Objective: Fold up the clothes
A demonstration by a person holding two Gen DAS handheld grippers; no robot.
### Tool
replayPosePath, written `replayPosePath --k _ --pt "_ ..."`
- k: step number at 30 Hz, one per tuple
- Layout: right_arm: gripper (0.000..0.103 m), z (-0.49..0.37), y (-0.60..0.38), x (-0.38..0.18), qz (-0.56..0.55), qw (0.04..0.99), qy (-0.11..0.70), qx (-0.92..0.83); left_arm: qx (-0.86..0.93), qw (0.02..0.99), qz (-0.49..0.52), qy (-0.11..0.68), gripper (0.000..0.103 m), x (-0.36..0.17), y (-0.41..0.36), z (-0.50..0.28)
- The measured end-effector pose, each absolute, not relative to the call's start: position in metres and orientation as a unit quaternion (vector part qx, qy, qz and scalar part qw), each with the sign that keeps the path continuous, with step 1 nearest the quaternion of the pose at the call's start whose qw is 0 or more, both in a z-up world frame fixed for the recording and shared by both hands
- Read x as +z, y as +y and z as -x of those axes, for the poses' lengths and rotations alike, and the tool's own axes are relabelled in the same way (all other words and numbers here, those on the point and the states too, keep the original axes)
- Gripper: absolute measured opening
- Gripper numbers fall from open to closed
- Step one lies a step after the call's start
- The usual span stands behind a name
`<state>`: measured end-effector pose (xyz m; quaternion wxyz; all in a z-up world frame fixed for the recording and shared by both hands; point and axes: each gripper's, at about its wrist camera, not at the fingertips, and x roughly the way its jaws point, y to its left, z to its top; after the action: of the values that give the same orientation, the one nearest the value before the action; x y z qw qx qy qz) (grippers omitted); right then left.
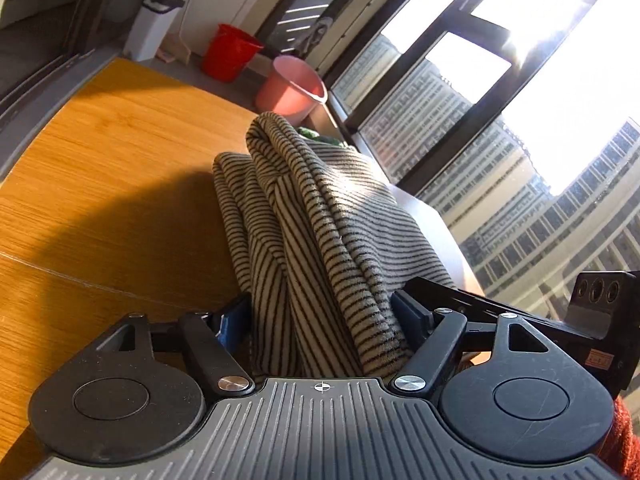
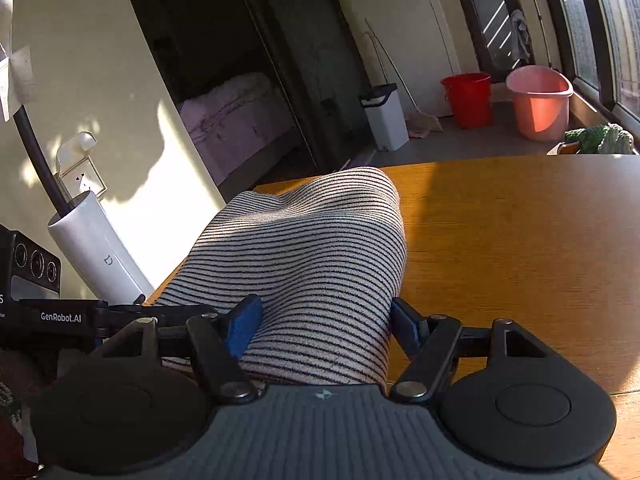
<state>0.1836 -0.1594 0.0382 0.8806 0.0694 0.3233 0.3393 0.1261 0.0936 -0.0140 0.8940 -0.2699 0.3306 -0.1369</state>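
Each hand-held gripper, left [image 1: 320,316] and right [image 2: 324,320], grasps the striped garment [image 1: 304,216], stretched lengthwise away.

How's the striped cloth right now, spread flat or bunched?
Bunched: the striped beige-and-black knit cloth stands humped in deep folds on the wooden table.

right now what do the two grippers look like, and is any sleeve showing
Both the left gripper and right gripper have a ribbed grey body, two round black discs, black linkage arms with silver pivots and blue finger pads. White "GenRobot.AI" lettering shows on the black unit beside the right one. A rust-red knitted sleeve shows at the left view's edge.
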Motion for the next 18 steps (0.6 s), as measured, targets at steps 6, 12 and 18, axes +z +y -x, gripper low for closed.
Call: replayPosePath --k 6,12,18 --pt "0.071 -0.221 -0.094 0.038 -0.03 0.885 0.298 0.356 -0.084 0.906 0.283 0.303 0.079 -0.012 0.143 -0.146" --pt "0.074 -0.242 -0.072 0.035 -0.011 0.892 0.281 0.353 -0.074 0.914 0.278 0.286 0.079 -0.012 0.163 -0.168" --pt "0.086 -0.257 -0.069 0.031 -0.01 0.894 0.276 0.352 -0.072 0.914 0.28 0.286 0.079 -0.012 0.161 -0.16"
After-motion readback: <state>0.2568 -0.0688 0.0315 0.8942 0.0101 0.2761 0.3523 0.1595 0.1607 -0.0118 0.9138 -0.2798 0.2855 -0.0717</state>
